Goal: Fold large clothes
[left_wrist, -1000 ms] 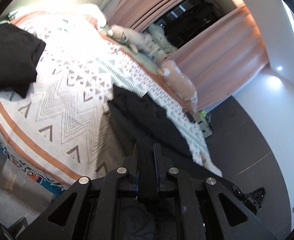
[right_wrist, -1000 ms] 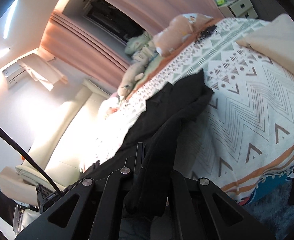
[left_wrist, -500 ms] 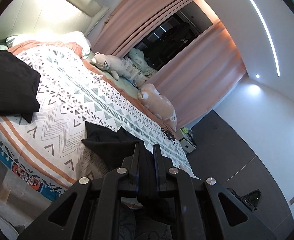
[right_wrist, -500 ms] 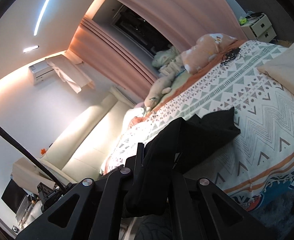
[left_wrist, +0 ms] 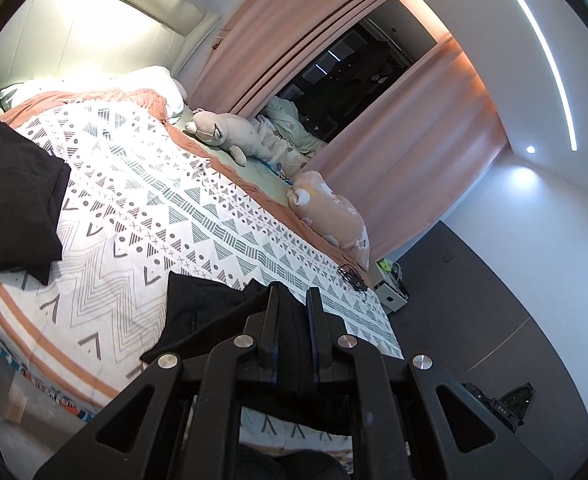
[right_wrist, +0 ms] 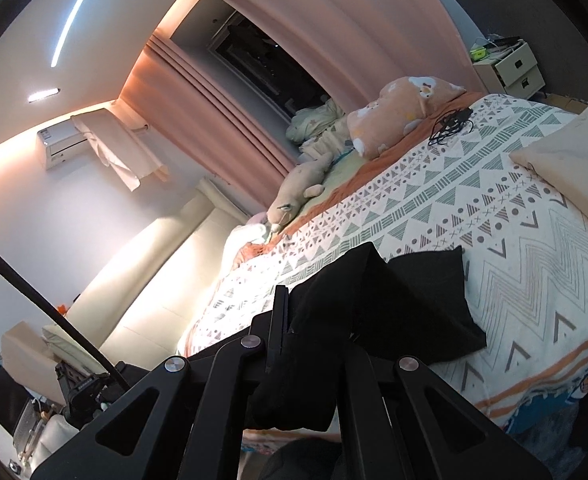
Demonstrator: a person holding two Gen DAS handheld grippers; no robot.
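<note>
Garment (right_wrist: 425, 300) half lifted off bed (left_wrist: 142, 208) near edge; left gripper (left_wrist: 292, 300), right gripper (right_wrist: 313, 312) each clenched on black cloth; folding not begun.

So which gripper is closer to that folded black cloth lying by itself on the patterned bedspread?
Left. The folded black cloth lies just ahead of the left gripper; the right gripper's view doesn't show it.
</note>
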